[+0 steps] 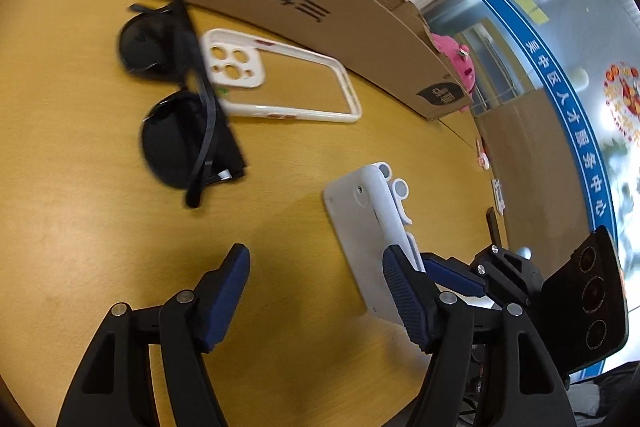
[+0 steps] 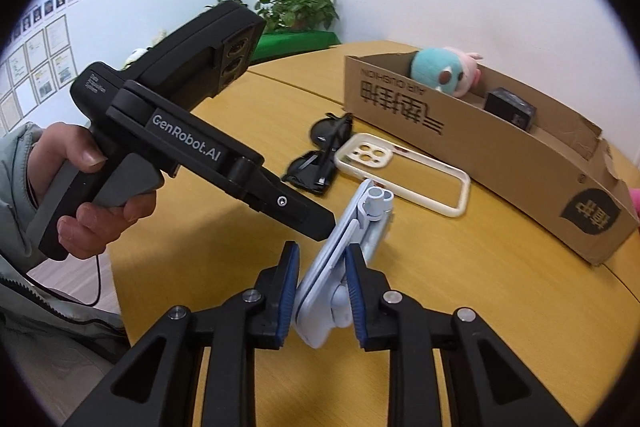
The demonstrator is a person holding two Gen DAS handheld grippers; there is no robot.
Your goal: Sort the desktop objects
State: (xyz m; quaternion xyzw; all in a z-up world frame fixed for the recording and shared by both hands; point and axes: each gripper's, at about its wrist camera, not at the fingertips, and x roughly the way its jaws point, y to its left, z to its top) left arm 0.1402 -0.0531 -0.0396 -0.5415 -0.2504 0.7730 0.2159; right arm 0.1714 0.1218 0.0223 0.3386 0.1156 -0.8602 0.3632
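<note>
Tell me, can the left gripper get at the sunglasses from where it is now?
Probably yes. The left gripper has its jaws open with nothing between them, and the sunglasses lie ahead on bare table. The phone case touches their far side, so approach from the near side.

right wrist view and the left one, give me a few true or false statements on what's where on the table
1. The right gripper is shut on the white phone holder. True.
2. The left gripper grips the sunglasses. False: its jaws are open, with nothing between them, and the sunglasses lie on the table.
3. The plush toy sits inside the cardboard box. True.
4. The phone case is in the box. False: it lies on the table beside the sunglasses.
5. The sunglasses are folded. True.
</note>
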